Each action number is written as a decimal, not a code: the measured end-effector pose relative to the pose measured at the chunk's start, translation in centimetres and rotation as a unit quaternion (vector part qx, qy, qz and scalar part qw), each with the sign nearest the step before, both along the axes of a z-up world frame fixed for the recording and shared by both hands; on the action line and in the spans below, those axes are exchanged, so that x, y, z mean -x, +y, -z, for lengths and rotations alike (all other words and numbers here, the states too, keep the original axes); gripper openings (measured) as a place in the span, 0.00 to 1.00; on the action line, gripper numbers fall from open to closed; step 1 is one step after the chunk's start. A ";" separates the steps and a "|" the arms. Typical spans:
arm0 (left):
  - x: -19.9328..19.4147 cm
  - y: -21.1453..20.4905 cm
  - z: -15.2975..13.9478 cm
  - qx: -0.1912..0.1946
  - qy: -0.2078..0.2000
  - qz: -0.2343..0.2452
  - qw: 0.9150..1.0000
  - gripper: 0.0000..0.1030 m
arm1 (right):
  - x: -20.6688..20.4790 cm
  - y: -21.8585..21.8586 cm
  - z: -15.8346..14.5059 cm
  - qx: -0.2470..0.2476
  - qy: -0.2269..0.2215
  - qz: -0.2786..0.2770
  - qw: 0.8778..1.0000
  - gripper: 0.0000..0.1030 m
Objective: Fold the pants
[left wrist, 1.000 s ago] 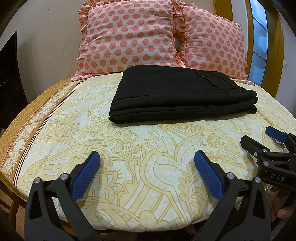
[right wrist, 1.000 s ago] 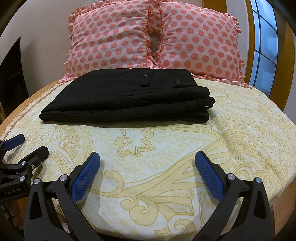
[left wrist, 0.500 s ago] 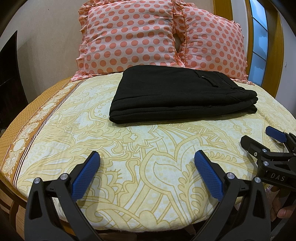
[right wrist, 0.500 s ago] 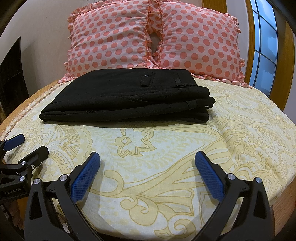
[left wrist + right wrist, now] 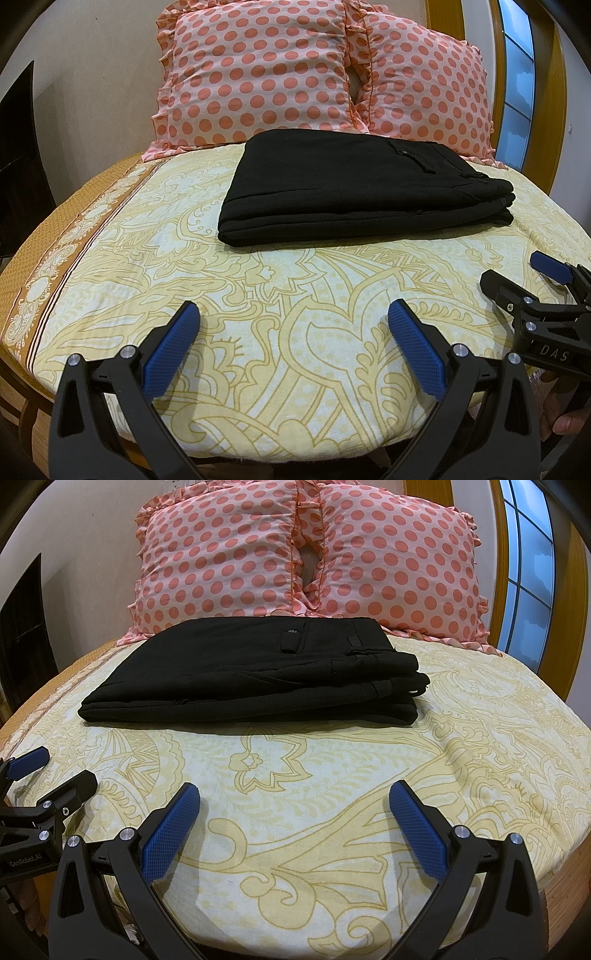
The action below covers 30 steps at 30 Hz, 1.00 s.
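On right gripper (image 5: 517, 273): "DAS", perhaps truncated.

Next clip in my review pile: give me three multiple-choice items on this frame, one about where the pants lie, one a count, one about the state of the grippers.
1. Where do the pants lie?
A. on the floor
B. on the bed, in front of the pillows
C. on top of the pillows

2. How many dotted pillows lean at the head of the bed?
A. one
B. two
C. four

3. What state are the left gripper and right gripper in?
A. both open and holding nothing
B. both shut on the pants
C. one open, one shut on a pillow

Key: 1 B, the black folded stack rests on the yellow patterned sheet just short of the pillows. 2 B, two pink pillows stand side by side. 3 A, each pair of blue pads stands wide apart over bare sheet, well short of the pants.
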<state>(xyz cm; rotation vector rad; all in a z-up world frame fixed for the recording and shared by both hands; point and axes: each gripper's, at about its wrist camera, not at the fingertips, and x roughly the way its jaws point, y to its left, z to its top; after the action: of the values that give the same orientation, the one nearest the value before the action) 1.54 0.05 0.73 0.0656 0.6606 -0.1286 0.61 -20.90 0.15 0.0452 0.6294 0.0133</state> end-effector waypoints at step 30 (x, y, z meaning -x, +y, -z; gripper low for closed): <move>0.0 0.1 -0.1 0.001 0.001 -0.001 1.000 0.98 | 0.0 0.0 0.0 0.000 0.000 0.001 1.000 0.99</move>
<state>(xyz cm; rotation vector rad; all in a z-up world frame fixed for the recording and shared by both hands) 1.52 0.16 0.83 0.0621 0.6616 -0.1267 0.60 -20.88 0.15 0.0455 0.6286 0.0122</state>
